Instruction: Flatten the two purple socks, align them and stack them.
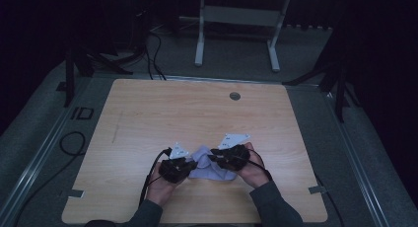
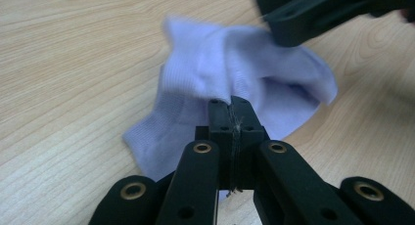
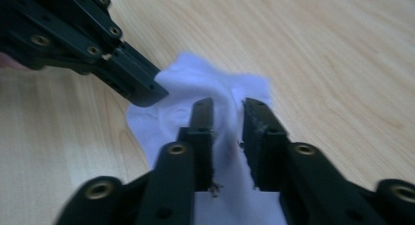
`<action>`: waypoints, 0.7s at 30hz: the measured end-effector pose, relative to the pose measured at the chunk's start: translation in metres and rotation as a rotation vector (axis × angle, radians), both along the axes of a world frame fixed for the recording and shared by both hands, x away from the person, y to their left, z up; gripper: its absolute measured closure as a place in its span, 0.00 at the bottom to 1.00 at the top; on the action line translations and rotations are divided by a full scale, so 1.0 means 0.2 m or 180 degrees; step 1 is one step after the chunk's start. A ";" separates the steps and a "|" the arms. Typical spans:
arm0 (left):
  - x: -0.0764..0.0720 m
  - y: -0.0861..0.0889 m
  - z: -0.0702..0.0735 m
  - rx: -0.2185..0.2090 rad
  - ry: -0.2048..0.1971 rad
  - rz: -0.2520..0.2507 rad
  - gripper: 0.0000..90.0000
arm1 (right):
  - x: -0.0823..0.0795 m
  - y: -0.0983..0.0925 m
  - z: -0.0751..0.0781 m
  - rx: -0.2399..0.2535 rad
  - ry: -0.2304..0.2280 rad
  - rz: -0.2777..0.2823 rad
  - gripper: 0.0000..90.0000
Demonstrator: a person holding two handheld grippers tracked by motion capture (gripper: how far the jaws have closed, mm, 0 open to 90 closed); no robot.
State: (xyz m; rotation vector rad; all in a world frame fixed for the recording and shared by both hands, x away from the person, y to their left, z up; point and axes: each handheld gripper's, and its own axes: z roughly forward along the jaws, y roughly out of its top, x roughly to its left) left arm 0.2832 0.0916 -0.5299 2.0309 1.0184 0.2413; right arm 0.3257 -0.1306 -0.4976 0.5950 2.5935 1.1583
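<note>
Left tongs pinch sock; right tongs parted.

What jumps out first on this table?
A small lilac sock lies bunched near the front middle of the wooden table, between two hand-held black grippers. The left gripper has its jaws shut on a fold of the sock. The right gripper stands over it with a gap between its jaws.

Left claw clamped, right claw apart.
</note>
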 end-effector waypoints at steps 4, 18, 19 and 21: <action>0.00 0.01 0.00 -0.0013 0.0003 0.0024 1.00 | -0.05 -0.07 0.02 0.0081 -0.0051 -0.0125 0.80; -0.01 0.05 0.03 -0.0087 0.0035 0.0019 1.00 | -0.07 -0.31 -0.24 -0.0290 0.0392 -0.0747 0.94; -0.01 0.05 0.03 -0.0087 0.0035 0.0019 1.00 | -0.07 -0.31 -0.24 -0.0290 0.0392 -0.0747 0.94; -0.02 0.06 0.03 -0.0088 0.0041 0.0026 1.00 | -0.07 -0.31 -0.26 -0.0283 0.0427 -0.0752 0.95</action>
